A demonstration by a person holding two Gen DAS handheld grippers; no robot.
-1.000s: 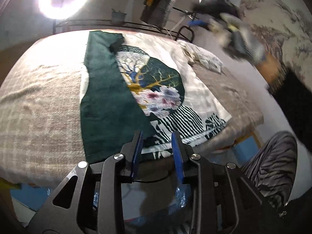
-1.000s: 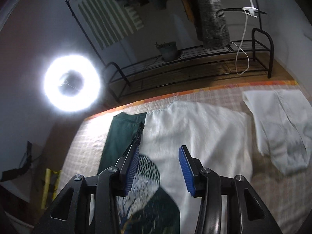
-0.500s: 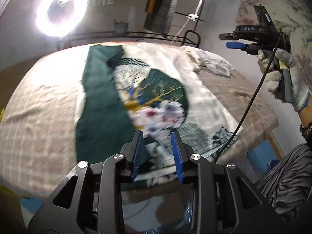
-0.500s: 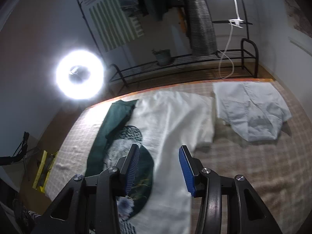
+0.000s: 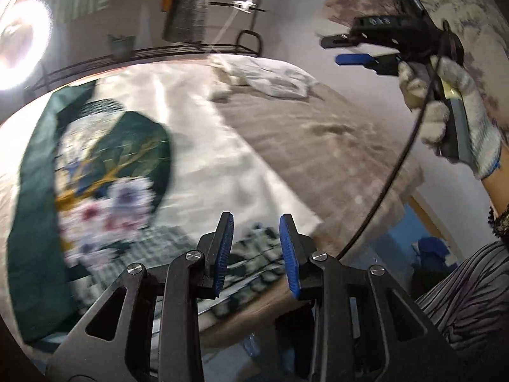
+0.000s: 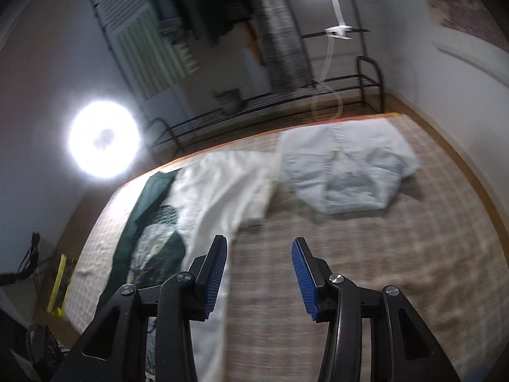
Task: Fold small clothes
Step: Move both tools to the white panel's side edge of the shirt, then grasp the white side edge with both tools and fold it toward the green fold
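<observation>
Both grippers, left gripper (image 5: 256,248) and right gripper (image 6: 259,273), are hovering with fingers spread and empty, while the printed white shirt (image 5: 197,146) is lying flat along the bed's (image 6: 397,254) left side.

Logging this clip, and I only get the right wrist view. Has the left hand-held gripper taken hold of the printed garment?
Observer: No. The left hand-held gripper is open above the printed garment, near its closest hem, with nothing between its pads.
Operator: How does my right hand-held gripper look from there?
Observer: The right hand-held gripper is held up in the air by a gloved hand, open and empty.
Operator: Anything beside the bed?
Observer: A striped trouser leg shows past the bed, at the lower right.
</observation>
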